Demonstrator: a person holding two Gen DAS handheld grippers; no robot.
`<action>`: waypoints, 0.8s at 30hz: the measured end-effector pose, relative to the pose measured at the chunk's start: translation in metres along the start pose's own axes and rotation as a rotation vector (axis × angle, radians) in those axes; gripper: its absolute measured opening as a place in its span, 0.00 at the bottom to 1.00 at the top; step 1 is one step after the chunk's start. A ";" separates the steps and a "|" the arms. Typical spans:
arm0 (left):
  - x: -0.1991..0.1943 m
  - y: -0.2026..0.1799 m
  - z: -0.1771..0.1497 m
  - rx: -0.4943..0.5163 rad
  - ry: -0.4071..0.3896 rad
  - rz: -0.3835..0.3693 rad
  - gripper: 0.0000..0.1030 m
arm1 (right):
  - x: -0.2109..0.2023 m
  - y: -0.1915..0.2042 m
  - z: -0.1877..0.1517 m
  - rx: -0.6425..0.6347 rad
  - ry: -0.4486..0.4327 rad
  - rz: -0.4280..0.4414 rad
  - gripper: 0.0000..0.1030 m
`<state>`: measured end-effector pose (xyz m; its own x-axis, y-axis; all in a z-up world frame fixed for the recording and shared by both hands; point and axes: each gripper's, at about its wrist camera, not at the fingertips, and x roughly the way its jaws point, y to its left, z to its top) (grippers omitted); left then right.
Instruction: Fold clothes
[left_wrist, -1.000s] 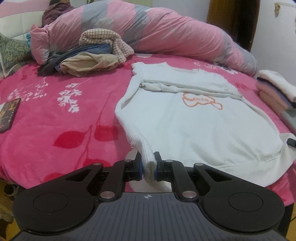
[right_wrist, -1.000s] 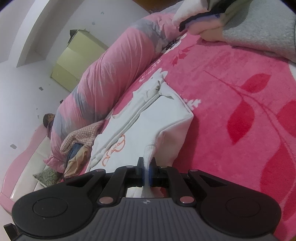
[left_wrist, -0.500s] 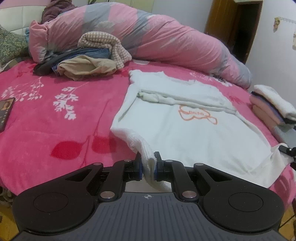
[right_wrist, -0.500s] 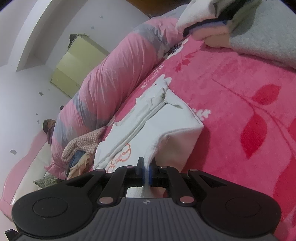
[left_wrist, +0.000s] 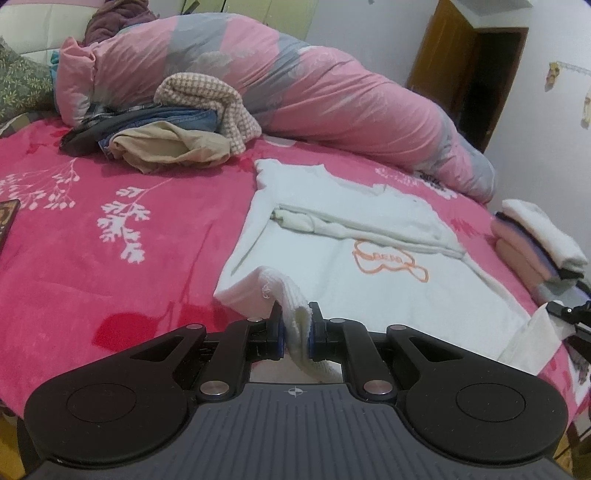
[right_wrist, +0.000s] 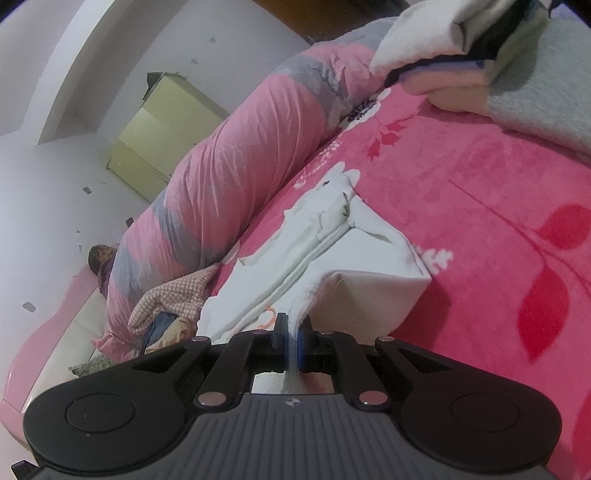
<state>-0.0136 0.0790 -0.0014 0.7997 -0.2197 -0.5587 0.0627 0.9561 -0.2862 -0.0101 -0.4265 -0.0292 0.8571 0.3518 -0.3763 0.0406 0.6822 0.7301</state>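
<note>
Both jaws clamped on the ribbed hem of the white knit sweater with orange print (left_wrist: 369, 288), left gripper (left_wrist: 296, 334) and right gripper (right_wrist: 293, 347) each lifting a hem corner near the bed's (left_wrist: 110, 236) front edge; best carried level toward the collar, sleeves kept tucked

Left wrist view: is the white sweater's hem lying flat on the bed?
No, the left hand-held gripper pinches the white sweater hem, lifted off the bed.
</note>
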 end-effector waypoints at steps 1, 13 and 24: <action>0.001 0.000 0.002 -0.001 -0.004 -0.001 0.09 | 0.001 0.001 0.002 -0.002 -0.002 0.003 0.04; 0.018 0.004 0.026 -0.035 -0.055 -0.004 0.09 | 0.016 0.009 0.032 -0.012 -0.022 0.026 0.04; 0.040 0.005 0.047 -0.032 -0.090 -0.008 0.09 | 0.044 0.014 0.051 -0.019 -0.003 0.013 0.04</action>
<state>0.0470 0.0839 0.0117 0.8500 -0.2073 -0.4843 0.0510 0.9474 -0.3160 0.0539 -0.4342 -0.0068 0.8591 0.3590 -0.3649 0.0194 0.6895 0.7240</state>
